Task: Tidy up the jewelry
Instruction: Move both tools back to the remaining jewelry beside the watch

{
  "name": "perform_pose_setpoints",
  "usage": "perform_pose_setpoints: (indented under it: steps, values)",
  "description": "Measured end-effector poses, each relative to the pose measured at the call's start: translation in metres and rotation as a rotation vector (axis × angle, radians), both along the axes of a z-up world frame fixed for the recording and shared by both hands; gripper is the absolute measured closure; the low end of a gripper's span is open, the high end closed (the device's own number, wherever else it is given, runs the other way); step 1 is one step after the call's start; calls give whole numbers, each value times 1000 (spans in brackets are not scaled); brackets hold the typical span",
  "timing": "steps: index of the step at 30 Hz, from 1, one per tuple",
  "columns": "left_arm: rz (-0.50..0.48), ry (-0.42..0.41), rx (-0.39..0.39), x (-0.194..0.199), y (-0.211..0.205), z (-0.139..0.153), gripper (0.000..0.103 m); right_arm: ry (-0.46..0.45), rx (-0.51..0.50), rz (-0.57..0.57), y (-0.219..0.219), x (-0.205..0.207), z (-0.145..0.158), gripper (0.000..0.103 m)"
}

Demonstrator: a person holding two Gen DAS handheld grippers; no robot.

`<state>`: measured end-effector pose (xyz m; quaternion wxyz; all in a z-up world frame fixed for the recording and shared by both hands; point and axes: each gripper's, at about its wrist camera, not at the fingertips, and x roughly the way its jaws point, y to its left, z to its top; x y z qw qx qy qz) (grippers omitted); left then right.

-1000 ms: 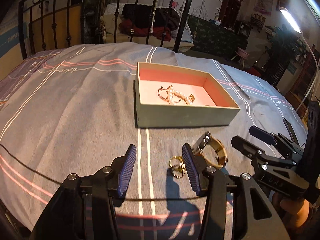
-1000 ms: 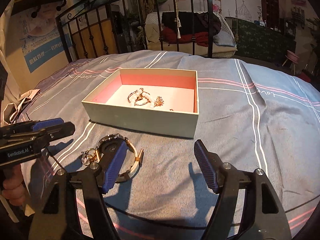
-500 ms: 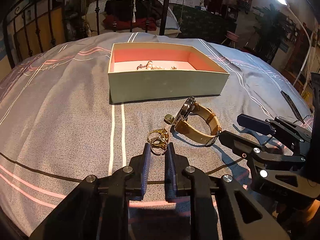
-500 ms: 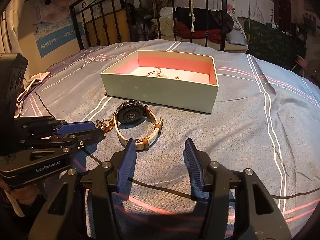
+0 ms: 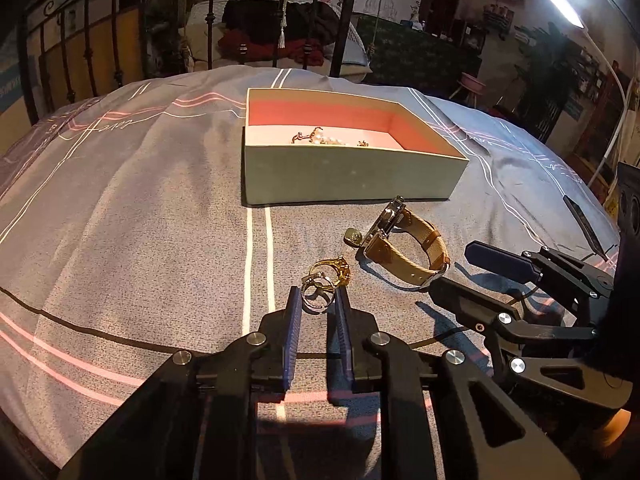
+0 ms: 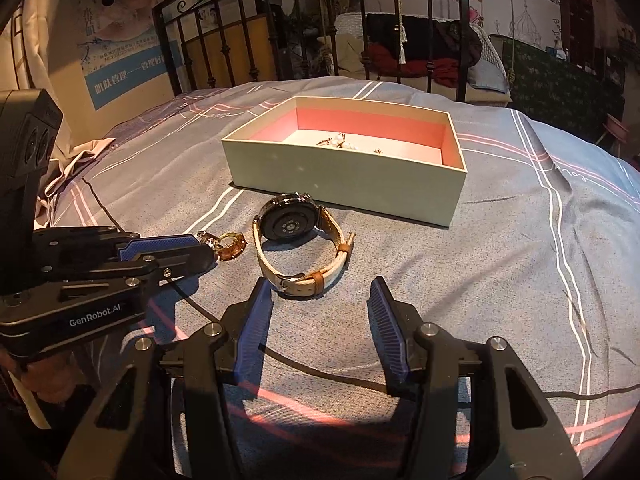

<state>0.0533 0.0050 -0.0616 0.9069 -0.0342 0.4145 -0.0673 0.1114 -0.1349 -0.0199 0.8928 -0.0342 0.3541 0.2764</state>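
Observation:
My left gripper is shut on a cluster of gold rings, seen also in the right wrist view at its blue fingertips. A wristwatch with a tan strap lies on the bedspread just right of the rings; it also shows in the right wrist view. My right gripper is open, its fingers a little short of the watch strap. Behind stands an open box with a pink lining, holding a pearl piece and small gold pieces.
Everything rests on a grey striped bedspread. A black iron bed frame stands behind the box. A black cable runs across the cover in front of the grippers. Room furniture lies beyond at the right.
My left gripper has closed from wide open onto the gold rings. My right gripper has moved in closer to the watch and stays open.

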Motion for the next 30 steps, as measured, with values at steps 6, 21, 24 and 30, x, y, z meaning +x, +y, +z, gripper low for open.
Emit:
perform_pose_setpoints:
  steps: [6, 21, 24, 30]
  values:
    - [35, 2, -20, -3, 12, 3, 86, -42, -52, 142, 29, 5, 5, 51]
    - [6, 12, -26, -3, 3, 1, 86, 12, -44, 23, 7, -1, -14, 52]
    - [0, 11, -25, -4, 0, 1, 86, 12, -22, -15, 0, 0, -14, 62]
    - [-9, 13, -21, -5, -4, 1, 86, 32, 25, -64, -15, 2, -16, 81]
